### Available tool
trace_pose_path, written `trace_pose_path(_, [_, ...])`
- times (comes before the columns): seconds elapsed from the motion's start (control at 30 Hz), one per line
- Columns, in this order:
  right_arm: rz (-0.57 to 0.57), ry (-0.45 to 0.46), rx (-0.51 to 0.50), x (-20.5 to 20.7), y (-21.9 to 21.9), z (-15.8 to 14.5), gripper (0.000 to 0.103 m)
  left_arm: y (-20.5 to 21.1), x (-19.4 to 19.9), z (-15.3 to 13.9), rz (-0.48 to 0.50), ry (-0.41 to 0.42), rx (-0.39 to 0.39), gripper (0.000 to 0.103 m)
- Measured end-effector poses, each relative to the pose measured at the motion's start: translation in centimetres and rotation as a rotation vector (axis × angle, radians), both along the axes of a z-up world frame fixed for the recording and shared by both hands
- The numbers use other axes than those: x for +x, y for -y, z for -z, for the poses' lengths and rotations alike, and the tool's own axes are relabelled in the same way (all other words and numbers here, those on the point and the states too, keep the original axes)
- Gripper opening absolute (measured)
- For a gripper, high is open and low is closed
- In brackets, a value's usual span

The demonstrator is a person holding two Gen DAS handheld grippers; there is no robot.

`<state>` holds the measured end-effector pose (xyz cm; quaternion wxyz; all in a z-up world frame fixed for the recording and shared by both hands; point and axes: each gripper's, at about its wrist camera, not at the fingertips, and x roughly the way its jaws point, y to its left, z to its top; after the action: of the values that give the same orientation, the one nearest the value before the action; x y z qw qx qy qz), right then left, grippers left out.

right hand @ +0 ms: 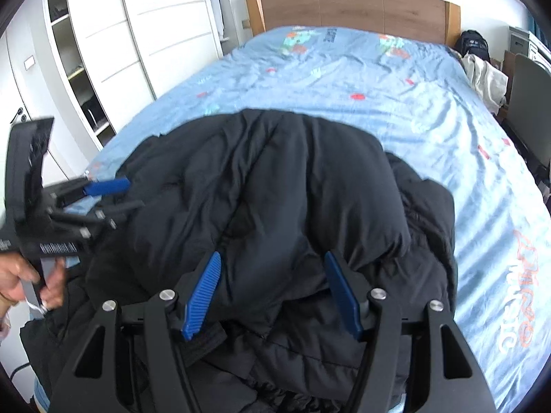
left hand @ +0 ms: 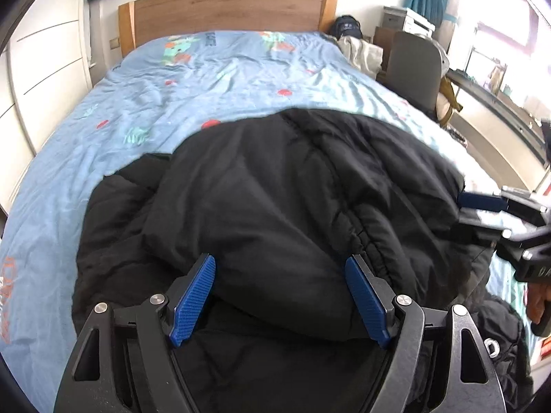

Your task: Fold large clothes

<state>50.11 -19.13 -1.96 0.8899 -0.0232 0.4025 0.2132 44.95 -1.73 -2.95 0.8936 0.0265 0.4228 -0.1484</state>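
Observation:
A black puffer jacket point(left hand: 286, 199) lies bunched on the near half of the blue bed; it also fills the right wrist view point(right hand: 275, 192). My left gripper point(left hand: 280, 261) is open, its blue pads astride a thick fold of the jacket's near edge. My right gripper point(right hand: 273, 258) is open too, with a padded fold bulging between its pads. Each gripper shows in the other's view: the right one at the jacket's right edge point(left hand: 478, 206), the left one at its left edge point(right hand: 120, 196), both with jaws apart.
The bed has a blue patterned cover point(left hand: 179, 79) and a wooden headboard point(left hand: 227, 10). White wardrobes point(right hand: 137, 34) stand to the left. A grey chair point(left hand: 413, 69), beige clothes point(left hand: 361, 53) and a desk point(left hand: 499, 113) stand to the right.

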Motion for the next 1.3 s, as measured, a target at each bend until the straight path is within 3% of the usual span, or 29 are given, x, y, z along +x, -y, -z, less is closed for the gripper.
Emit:
trace_pose_path(0.2, [0.033, -0.083, 0.004, 0.8, 0.2, 3.0, 0.062, -1.7, 0.4, 2.0, -0.041, -0.089, -0.07, 0.082])
trace_pose_path(0.43, [0.097, -0.077, 0.041, -2.4, 2.5, 0.9, 0.062, -3.3, -3.1, -1.0, -0.063, -0.071, -0.054, 0.081])
trace_pose_path(0.7, [0.165, -0.028, 0.073, -12.4, 6.7, -3.6, 0.062, -8.5, -10.9, -4.7, -0.086, -0.054, -0.025, 0.082])
trace_pose_path(0.87, [0.224, -0.021, 0.076, -18.7, 10.2, -4.7, 0.062, -12.9, -16.6, -5.8, -0.129, -0.042, -0.013, 0.084])
trace_pose_path(1.0, [0.281, -0.031, 0.066, -24.1, 13.4, -4.5, 0.063, -16.5, -20.4, -6.0, -0.176, -0.044, -0.017, 0.086])
trace_pose_path(1.07, [0.316, -0.047, 0.087, -26.8, 15.1, -3.9, 0.072, -18.1, -22.3, -5.8, -0.197, -0.052, -0.024, 0.086])
trace_pose_path(1.3, [0.414, -0.099, 0.113, -32.4, 18.4, -1.2, 0.073, -24.1, -28.0, -4.2, -0.318, -0.089, -0.051, 0.086])
